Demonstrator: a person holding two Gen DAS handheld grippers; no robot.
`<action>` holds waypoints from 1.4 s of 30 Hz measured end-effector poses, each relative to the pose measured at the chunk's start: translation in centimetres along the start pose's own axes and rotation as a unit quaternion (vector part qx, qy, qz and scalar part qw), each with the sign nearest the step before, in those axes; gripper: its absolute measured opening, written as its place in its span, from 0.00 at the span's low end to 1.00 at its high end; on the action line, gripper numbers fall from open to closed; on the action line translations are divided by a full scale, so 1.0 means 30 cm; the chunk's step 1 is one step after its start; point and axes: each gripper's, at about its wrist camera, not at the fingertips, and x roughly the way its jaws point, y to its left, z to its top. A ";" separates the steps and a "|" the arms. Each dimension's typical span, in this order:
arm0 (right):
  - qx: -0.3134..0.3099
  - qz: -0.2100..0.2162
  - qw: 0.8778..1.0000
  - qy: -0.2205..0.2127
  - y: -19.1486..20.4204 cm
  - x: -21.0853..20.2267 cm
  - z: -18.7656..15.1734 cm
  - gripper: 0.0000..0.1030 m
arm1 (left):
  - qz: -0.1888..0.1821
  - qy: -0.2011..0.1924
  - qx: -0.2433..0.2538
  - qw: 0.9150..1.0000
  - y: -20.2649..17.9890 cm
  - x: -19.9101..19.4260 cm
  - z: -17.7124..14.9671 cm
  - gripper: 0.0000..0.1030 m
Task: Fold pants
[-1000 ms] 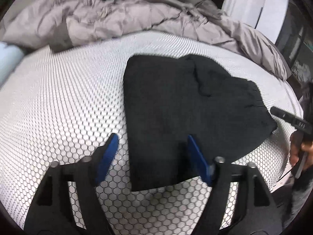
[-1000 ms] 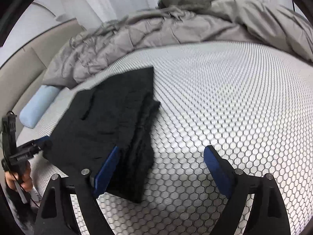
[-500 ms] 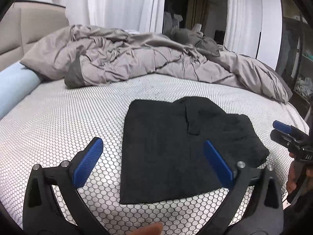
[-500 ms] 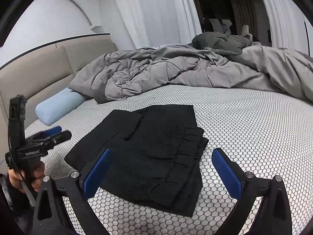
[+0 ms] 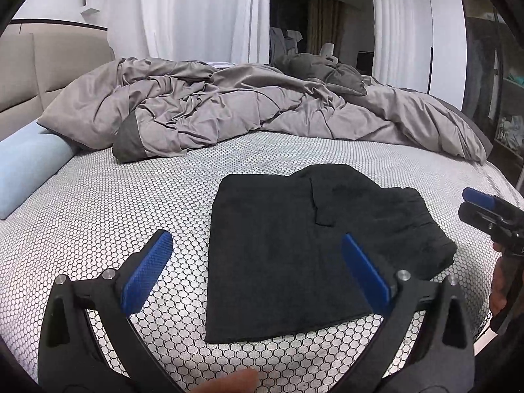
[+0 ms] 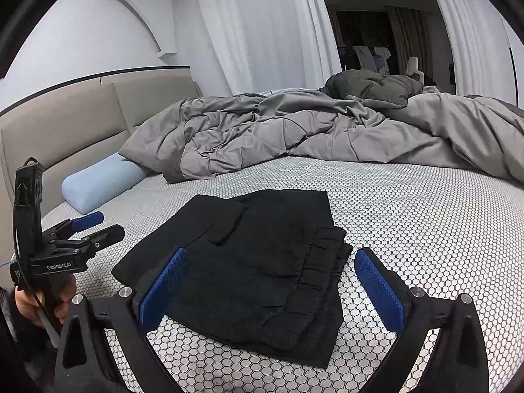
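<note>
Past my fingers the bed (image 5: pixel 108 209) is mostly open honeycomb sheet; a rumpled grey duvet (image 5: pixel 249 108) is heaped well beyond the fingertips across the far side, a pale blue bolster (image 5: pixel 26 167) lies far off to the left of my left fingers against the headboard (image 6: pixel 65 131), and white curtains (image 6: pixel 262 26) hang behind. Nothing lies between either pair of fingers and the cloth, and I see no container here

The pants (image 5: pixel 308 249) lie flat on the sheet as a folded black rectangle. In the left wrist view they sit just ahead of and below the left gripper (image 5: pixel 257 258), whose right finger overlaps their near edge in the picture while the left finger (image 5: pixel 147 271) is over bare sheet. In the right wrist view the pants (image 6: pixel 255 262) lie between and ahead of the fingers of the right gripper (image 6: pixel 270 278), waistband layers stacked nearest the right finger

Both pairs of jaws are spread wide and hold nothing. They have just been opening; a second ago each pair was low over the cloth, closer in and tipped steeply down, and now both are lifted back clear of it, with the room beyond showing. Each gripper shows at the edge of the other's view, held in a hand (image 6: pixel 39 301)
</note>
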 end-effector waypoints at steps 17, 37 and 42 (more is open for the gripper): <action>-0.018 -0.004 1.000 0.008 0.025 0.012 -0.010 1.00 | 0.000 0.006 0.001 1.000 0.002 0.013 -0.008 0.99; -0.030 -0.006 0.999 0.012 0.027 0.020 -0.017 1.00 | 0.001 0.005 0.005 1.000 -0.002 0.015 -0.017 0.99; -0.030 -0.006 0.999 0.011 0.028 0.020 -0.017 1.00 | 0.000 0.006 0.006 1.000 -0.002 0.016 -0.017 0.99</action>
